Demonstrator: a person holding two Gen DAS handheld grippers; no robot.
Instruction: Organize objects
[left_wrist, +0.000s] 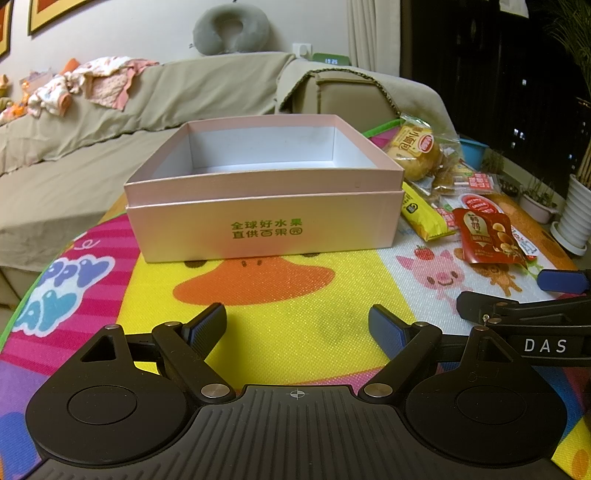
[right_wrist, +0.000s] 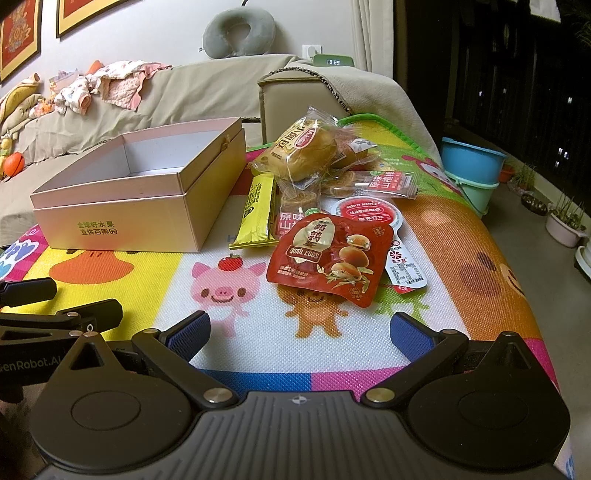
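Left gripper (left_wrist: 297, 325) open, bottom centre, over mat (left_wrist: 295, 295). Pink box (left_wrist: 264, 218) centre, empty. Snacks (left_wrist: 443, 184) right of box. Right gripper (left_wrist: 517, 295) at right edge.

From my left wrist, the pink box (left_wrist: 264, 218) blocks part of the yellow snack bar (left_wrist: 424, 216), and my right gripper (left_wrist: 517, 295) runs off the frame's right edge. From my right wrist, the quail egg pouch (right_wrist: 328, 258) covers the lower haw-roll packet (right_wrist: 291, 218); small print there is unreadable.
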